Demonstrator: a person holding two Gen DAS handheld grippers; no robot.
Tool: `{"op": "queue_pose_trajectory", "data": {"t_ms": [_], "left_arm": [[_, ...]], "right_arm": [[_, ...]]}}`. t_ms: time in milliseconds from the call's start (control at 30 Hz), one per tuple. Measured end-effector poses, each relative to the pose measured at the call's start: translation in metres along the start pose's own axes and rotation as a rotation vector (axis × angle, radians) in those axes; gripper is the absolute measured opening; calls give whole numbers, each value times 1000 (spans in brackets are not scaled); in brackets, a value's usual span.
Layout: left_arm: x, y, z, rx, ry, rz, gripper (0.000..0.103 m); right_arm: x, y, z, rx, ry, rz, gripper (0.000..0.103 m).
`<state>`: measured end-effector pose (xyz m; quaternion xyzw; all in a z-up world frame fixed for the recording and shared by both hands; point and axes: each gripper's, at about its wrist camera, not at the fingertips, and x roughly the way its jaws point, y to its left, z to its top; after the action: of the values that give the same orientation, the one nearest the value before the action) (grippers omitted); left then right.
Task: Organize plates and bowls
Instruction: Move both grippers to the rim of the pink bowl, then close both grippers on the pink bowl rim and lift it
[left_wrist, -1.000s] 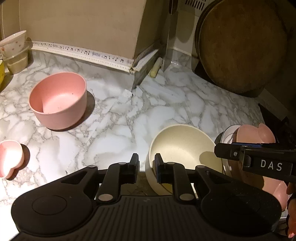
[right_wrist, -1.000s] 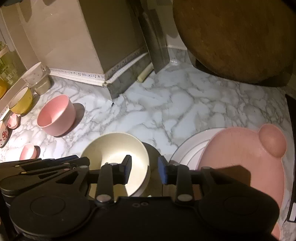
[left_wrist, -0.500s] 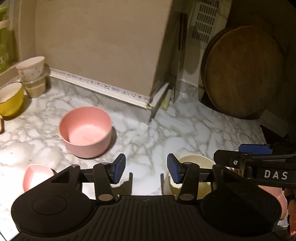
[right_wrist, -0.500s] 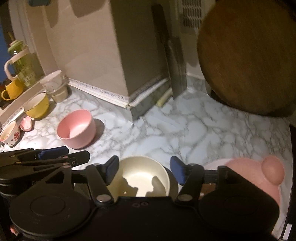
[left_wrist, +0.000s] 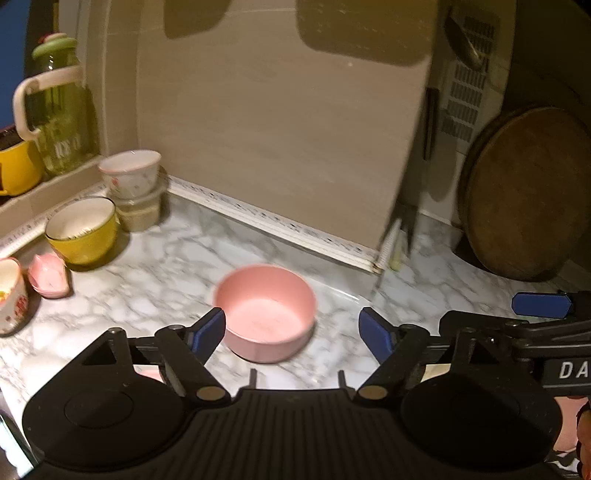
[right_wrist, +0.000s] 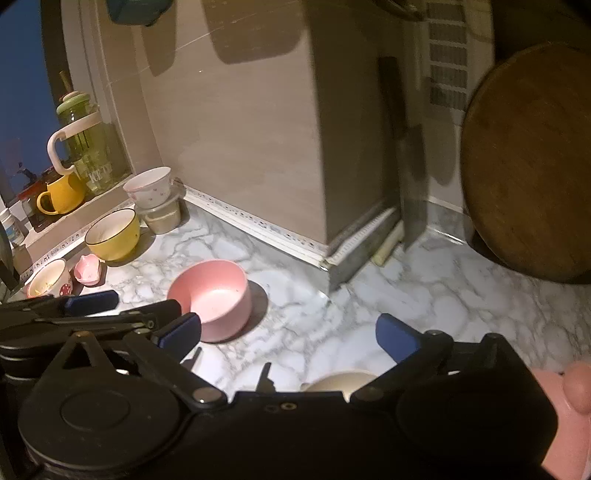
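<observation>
Both wrist views face backsplash — sharing pink bowl (left_wrist: 265, 314).

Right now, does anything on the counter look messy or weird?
Yes. The mushroom bowl at the left edge looks dirty inside, with yellowish bits. A cleaver stands propped against the wall corner. The pink bowl sits upright and looks fine.

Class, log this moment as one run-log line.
left tongs: open, empty | right tongs: open, empty | pink bowl: upright on counter, untouched | cream bowl: near edge

Right claw (right_wrist: 290, 338) gapes above cream bowl (right_wrist: 341, 382).
</observation>
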<state>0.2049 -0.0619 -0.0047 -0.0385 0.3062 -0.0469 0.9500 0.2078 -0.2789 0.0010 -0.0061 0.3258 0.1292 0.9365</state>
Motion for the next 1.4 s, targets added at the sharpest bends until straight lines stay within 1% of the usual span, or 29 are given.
{"op": "queue_pose_trajectory", "data": {"t_ms": [200,300,467,633,700,833,933,967,1067,1133,1200,1233,1267,1300,1400], "left_arm": [[15,31,13,-20,16,37,81],[31,46,19,-17,58,43,81],[59,61,25,-25,115,53,81],[90,72,27,-49,167,49,81],[101,75,27,-59,192,54,81],[120,81,25,-83,227,63,81],[132,82,22,-93,249,60,81],[135,82,21,-96,259,59,81],[142,82,18,-121,281,41,81],[144,82,17,-134,279,42,79],[146,81,16,-139,277,54,71],[148,82,16,-147,283,49,62],[149,82,16,-156,289,38,56],[150,83,15,-165,294,27,54],[149,82,14,-180,301,2,42]], "right_arm": [[34,17,13,17,40,3,103],[55,23,16,43,72,5,102],[83,32,17,64,107,-21,102],[109,33,19,72,127,-35,99],[119,34,18,64,138,-45,96],[134,34,17,61,161,-53,95],[143,37,16,44,177,-57,89],[146,38,16,41,186,-57,85],[155,37,15,61,216,-56,75],[160,37,14,80,232,-44,71],[163,36,13,90,244,-42,64],[164,36,13,91,247,-44,62],[165,36,13,90,250,-43,56],[166,36,12,91,252,-41,51],[165,35,12,106,253,-18,43]]}}
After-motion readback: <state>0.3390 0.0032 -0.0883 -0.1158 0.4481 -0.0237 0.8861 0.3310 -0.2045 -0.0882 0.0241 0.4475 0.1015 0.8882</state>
